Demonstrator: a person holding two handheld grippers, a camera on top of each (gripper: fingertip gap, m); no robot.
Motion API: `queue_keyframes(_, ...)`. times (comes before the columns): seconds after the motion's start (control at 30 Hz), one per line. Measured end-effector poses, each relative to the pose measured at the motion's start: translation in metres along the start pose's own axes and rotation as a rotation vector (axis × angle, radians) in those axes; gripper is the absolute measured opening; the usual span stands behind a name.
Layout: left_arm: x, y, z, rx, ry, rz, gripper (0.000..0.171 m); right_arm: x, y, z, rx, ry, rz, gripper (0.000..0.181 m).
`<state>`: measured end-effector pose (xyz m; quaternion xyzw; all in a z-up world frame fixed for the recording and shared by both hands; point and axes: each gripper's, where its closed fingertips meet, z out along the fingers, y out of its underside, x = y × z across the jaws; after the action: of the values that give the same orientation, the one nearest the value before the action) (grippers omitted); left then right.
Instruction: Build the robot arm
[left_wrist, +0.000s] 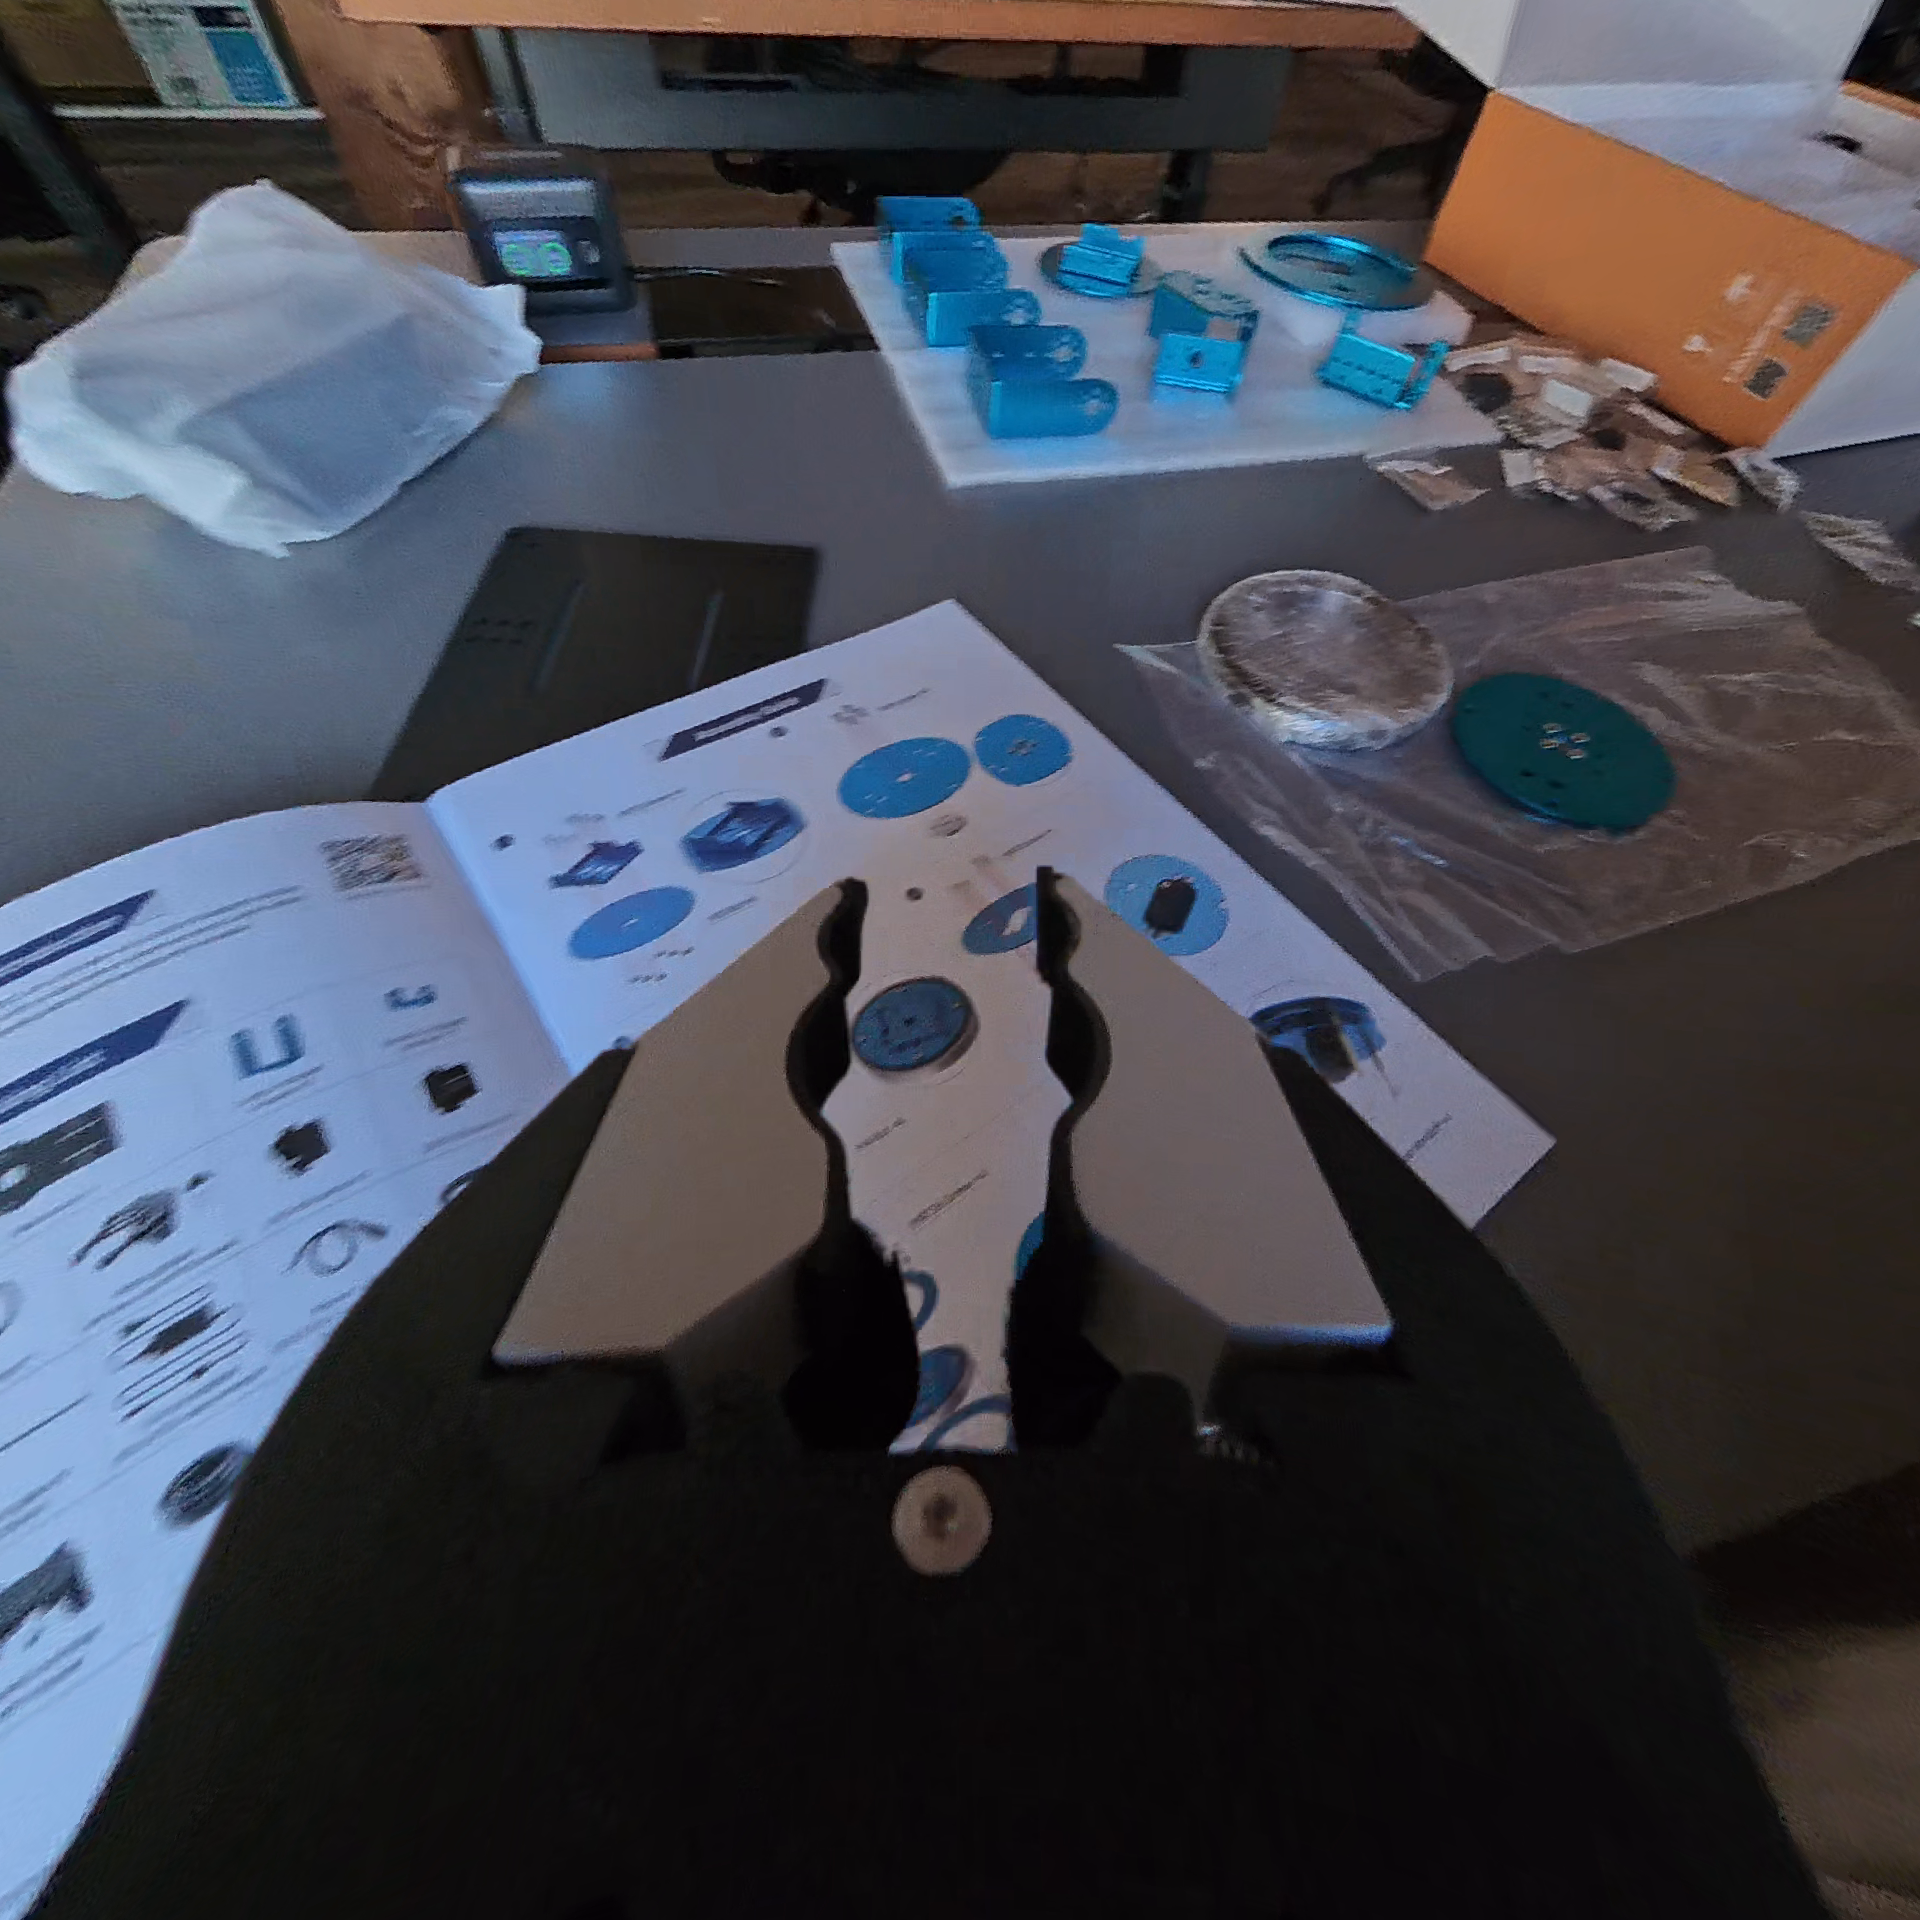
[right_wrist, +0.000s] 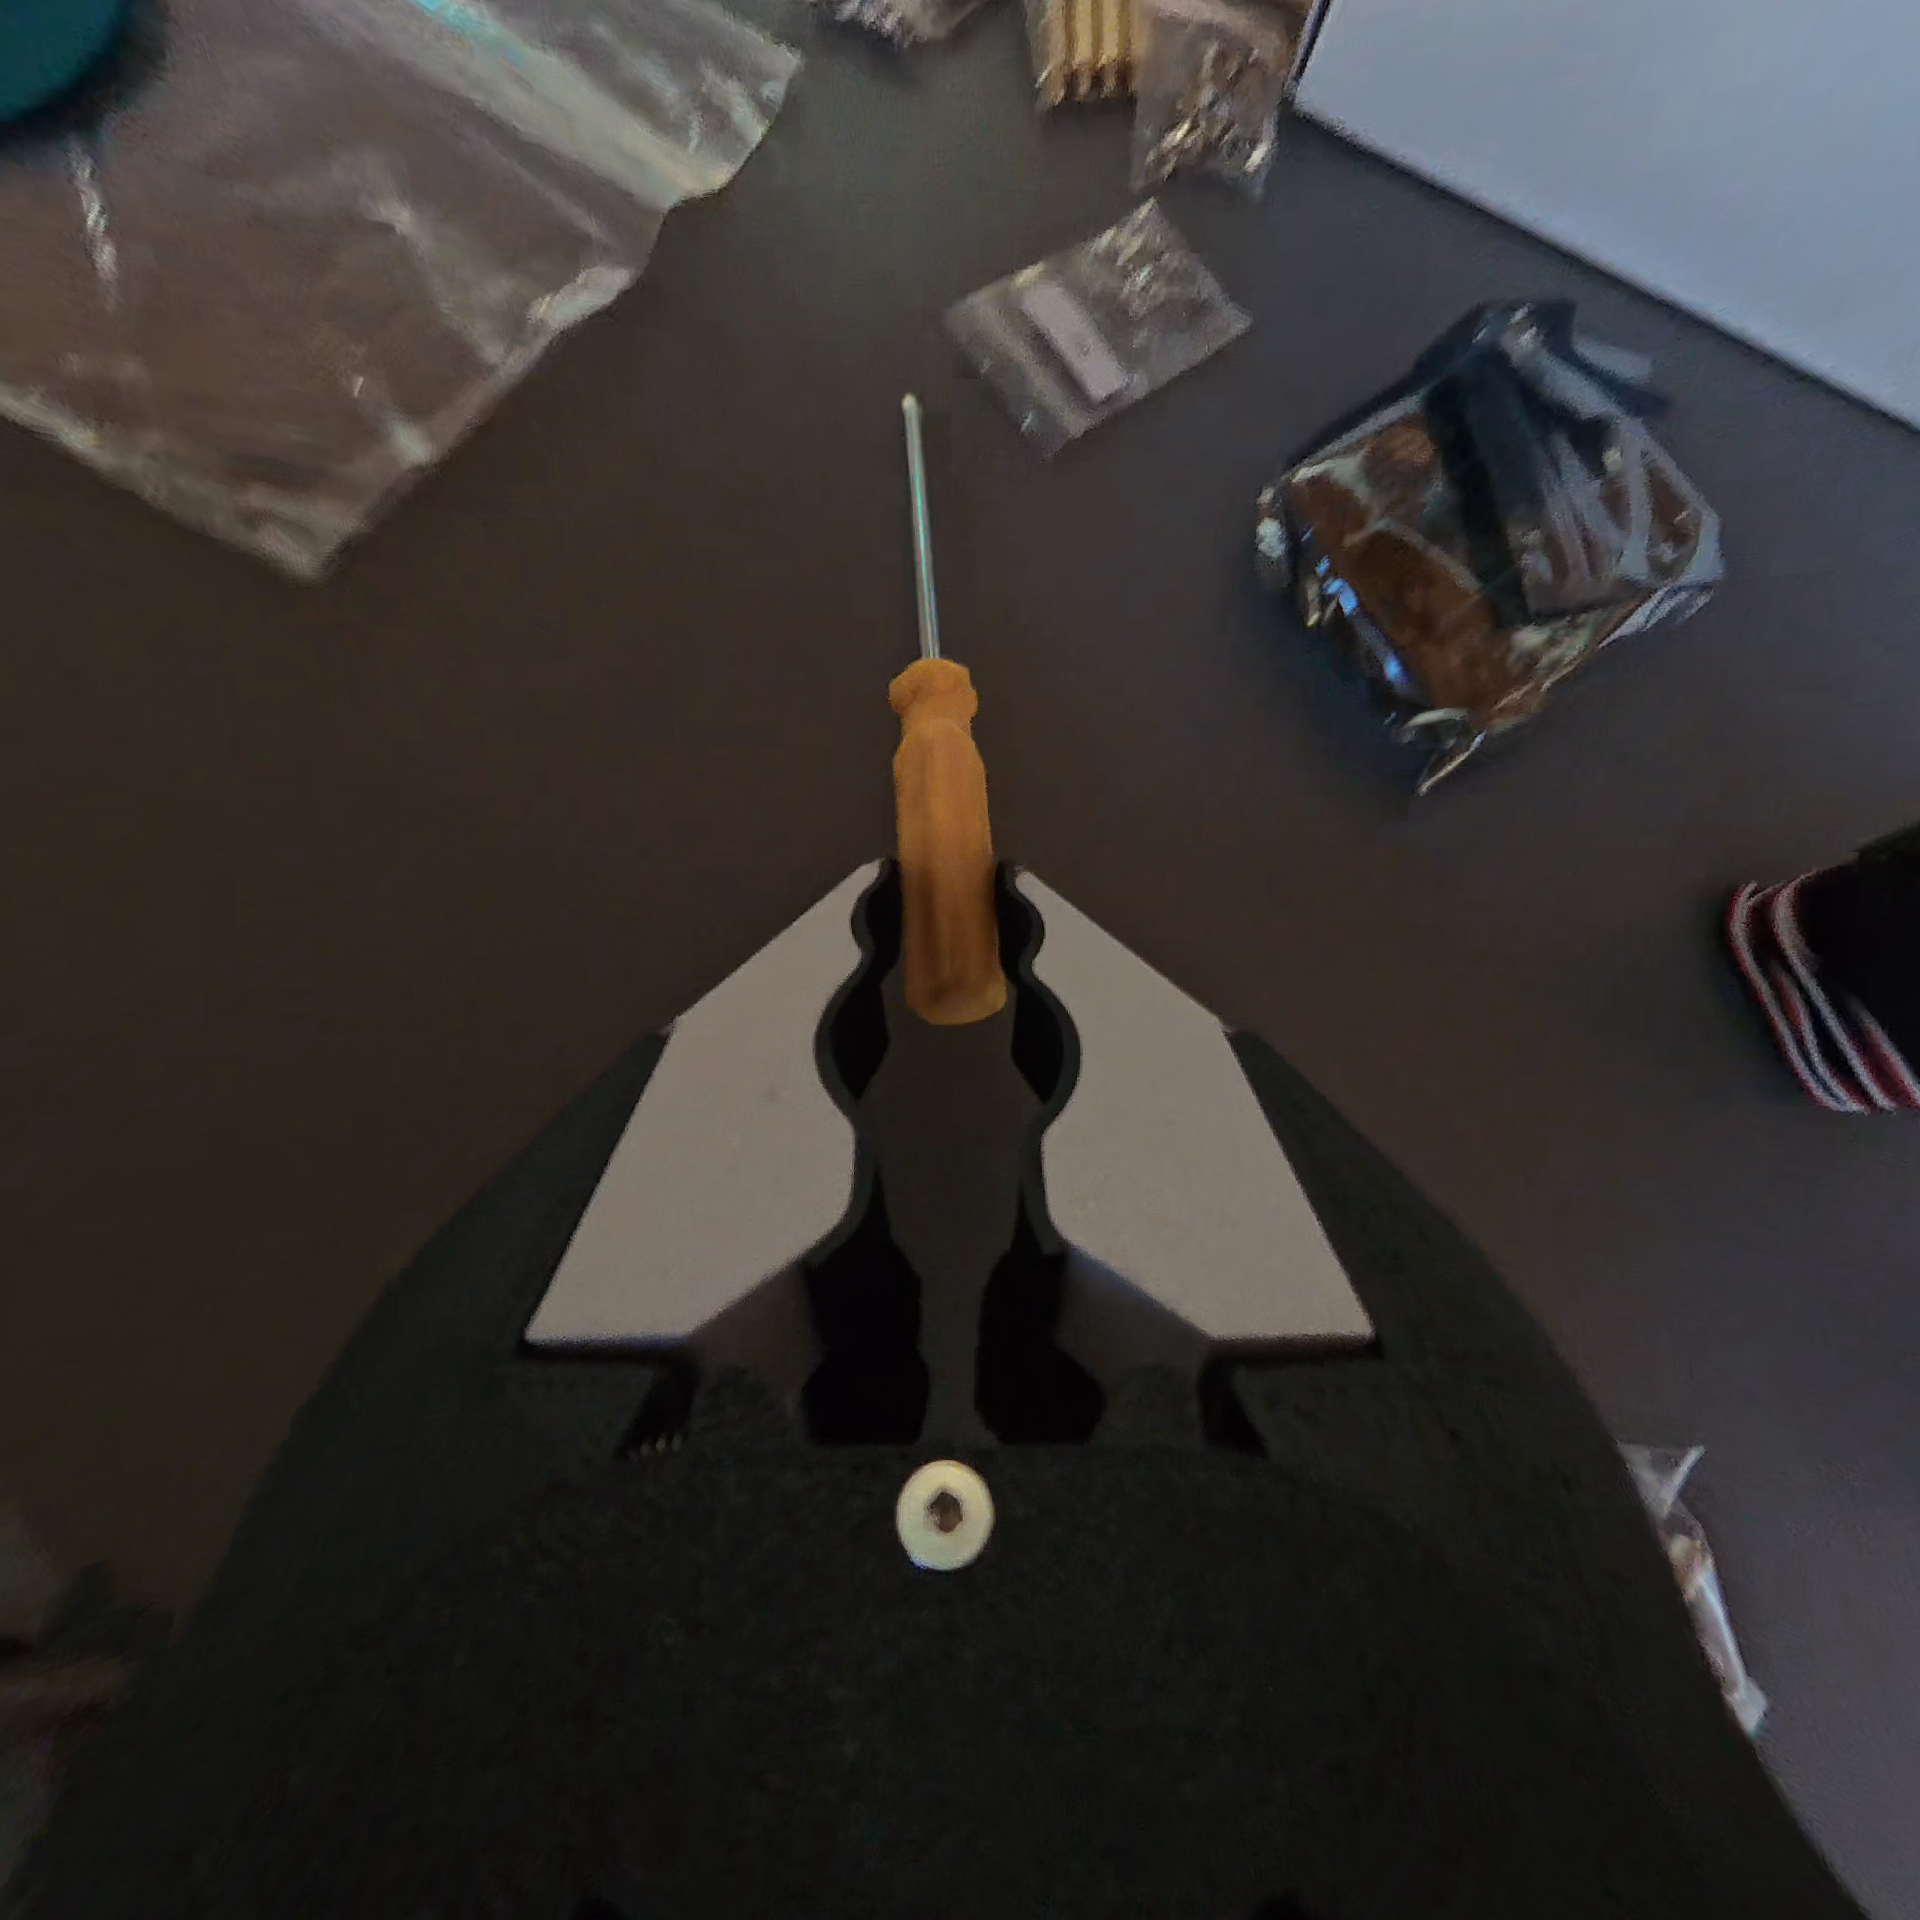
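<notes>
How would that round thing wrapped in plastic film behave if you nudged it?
The film-wrapped disc lies flat on a clear plastic bag, so it would probably slide rather than tip. The glossy film looks slippery. Stood on edge, its round shape might roll.

Workshop bench, blue metal brackets (left_wrist: 1023, 343), manual (left_wrist: 727, 935)

glossy plastic bag (right_wrist: 343, 260), matt paper booklet (left_wrist: 727, 883)

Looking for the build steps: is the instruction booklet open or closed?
Open. The booklet lies spread flat on the table, two illustrated pages showing, under the left gripper.
</notes>
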<state>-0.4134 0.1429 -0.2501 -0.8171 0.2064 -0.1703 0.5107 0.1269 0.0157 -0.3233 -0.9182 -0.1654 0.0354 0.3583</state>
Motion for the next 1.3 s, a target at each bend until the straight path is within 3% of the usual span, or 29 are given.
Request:
queue_keyframes(0.07,-0.012,0.004,-0.008,0.002,-0.041,0.004,0.033,-0.004,0.017,-0.008,-0.047,-0.022,-0.027,0.017)
queue_keyframes(0.17,-0.025,0.009,-0.014,-0.011,-0.083,0.001,0.033,0.014,0.036,-0.017,-0.091,0.063,0.031,0.017)
queue_keyframes(0.37,-0.036,0.025,-0.015,-0.065,-0.112,-0.006,0.033,0.018,0.035,-0.020,-0.049,0.093,0.107,0.020)
queue_keyframes(0.47,-0.036,0.036,-0.020,-0.107,-0.112,-0.002,0.033,0.026,-0.002,-0.032,0.143,0.209,0.090,0.041)
queue_keyframes(0.57,-0.038,0.054,-0.026,-0.177,-0.126,-0.033,0.033,0.015,-0.052,-0.039,0.369,0.214,0.100,0.052)
queue_keyframes(0.83,-0.038,0.075,-0.024,-0.260,-0.177,-0.148,0.033,-0.075,-0.149,0.019,0.615,-0.071,0.164,0.052)
queue_keyframes(1.03,-0.033,0.080,-0.020,-0.286,-0.184,-0.117,0.033,-0.122,-0.162,0.043,0.579,-0.153,0.083,0.050)
queue_keyframes(1.3,-0.035,0.082,-0.023,-0.270,-0.191,-0.123,0.034,-0.130,-0.154,0.058,0.509,-0.158,0.060,0.049)
